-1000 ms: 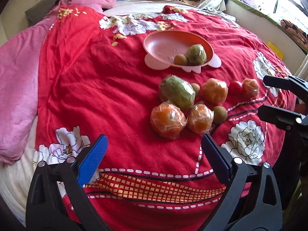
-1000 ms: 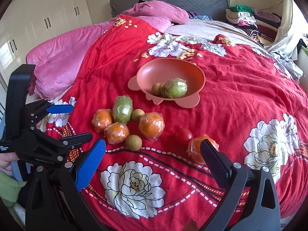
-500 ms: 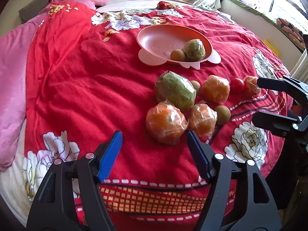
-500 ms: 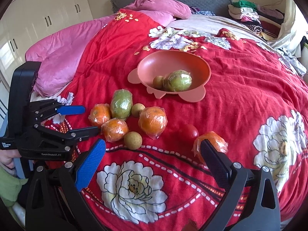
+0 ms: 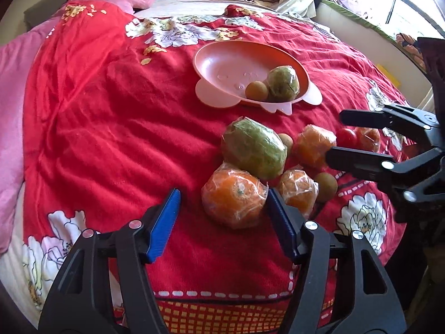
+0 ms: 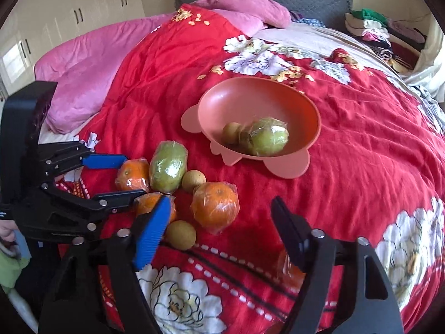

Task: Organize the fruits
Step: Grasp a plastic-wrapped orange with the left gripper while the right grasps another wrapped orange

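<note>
A pink bowl (image 5: 222, 64) on the red bedspread holds a wrapped green fruit (image 5: 283, 84) and a small brown fruit (image 5: 256, 90). In front of it lie a large wrapped green fruit (image 5: 253, 148), several wrapped oranges, small brown fruits and a red tomato (image 5: 346, 137). My left gripper (image 5: 222, 208) is open, its fingers on either side of the nearest wrapped orange (image 5: 233, 198). My right gripper (image 6: 219, 217) is open, low over the bedspread beside another wrapped orange (image 6: 215, 207); a wrapped orange (image 6: 289, 271) shows behind its right finger.
The fruit lies on a red flowered bedspread (image 5: 111, 117). A pink quilt (image 6: 91, 64) lies at the left, folded clothes (image 6: 383, 33) at the far right. The right gripper also shows in the left wrist view (image 5: 361, 136), the left gripper in the right wrist view (image 6: 111, 178).
Both grippers have moved forward and down toward the fruit. The left fingers have narrowed and now flank the nearest wrapped orange. The right gripper has passed the tomato.
</note>
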{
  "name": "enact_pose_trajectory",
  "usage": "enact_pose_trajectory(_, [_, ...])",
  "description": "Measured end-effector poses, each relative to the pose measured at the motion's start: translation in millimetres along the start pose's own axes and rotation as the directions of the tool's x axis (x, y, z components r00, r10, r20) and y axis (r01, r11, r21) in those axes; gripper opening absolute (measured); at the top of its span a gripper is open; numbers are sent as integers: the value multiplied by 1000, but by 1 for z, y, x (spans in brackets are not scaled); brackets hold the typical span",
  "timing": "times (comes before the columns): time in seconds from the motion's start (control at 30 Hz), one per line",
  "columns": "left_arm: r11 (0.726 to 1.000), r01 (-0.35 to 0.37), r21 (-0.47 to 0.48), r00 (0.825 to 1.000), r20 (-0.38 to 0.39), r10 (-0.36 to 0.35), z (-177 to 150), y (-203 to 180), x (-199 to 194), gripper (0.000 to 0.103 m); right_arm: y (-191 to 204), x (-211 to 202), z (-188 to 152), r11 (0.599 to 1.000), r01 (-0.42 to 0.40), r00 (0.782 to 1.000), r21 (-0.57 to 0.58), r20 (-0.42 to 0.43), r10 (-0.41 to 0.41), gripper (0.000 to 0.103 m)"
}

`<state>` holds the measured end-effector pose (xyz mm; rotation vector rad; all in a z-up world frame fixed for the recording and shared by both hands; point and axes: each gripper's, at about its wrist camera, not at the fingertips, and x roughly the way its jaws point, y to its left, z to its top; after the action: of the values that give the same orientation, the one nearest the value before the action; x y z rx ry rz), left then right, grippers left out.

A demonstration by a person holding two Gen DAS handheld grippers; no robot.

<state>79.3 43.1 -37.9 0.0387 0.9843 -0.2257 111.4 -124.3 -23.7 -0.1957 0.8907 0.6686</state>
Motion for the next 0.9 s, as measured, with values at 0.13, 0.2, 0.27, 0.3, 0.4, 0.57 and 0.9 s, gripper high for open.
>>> enact_pose_trajectory(0.13, [1000,1,0,1000,-5,-1,4,1,3,56,-3,12,0,1000,-17,999,-2,-36,17,57])
enact_pose_trajectory(0.2, [1000,1,5,1000,-9,-1,5,0,5,55,-3,17,-1,1000,-26,999,-9,-47,26,52])
enact_pose_trajectory(0.27, [1000,3,6,1000,-9,-3,6,1,6,54,-2,20,-1,999,-38,998,-10,-54,37,50])
enact_pose_trajectory(0.3, [1000,7,4,1000,-9,-7,7,1,6,52,-2,22,-2,999,-40,998,-14,-57,39,47])
enact_pose_trajectory(0.4, [1000,20,4,1000,-11,-20,9,2,8,48,1,27,-2,998,-51,997,-28,-63,49,41])
enact_pose_trajectory(0.57, [998,62,-19,998,-8,-62,11,7,11,42,-1,25,-3,998,-60,997,-13,-57,59,41])
enact_pose_trajectory(0.9, [994,100,-42,995,19,-99,8,9,2,36,-15,0,-3,996,-73,997,60,2,73,40])
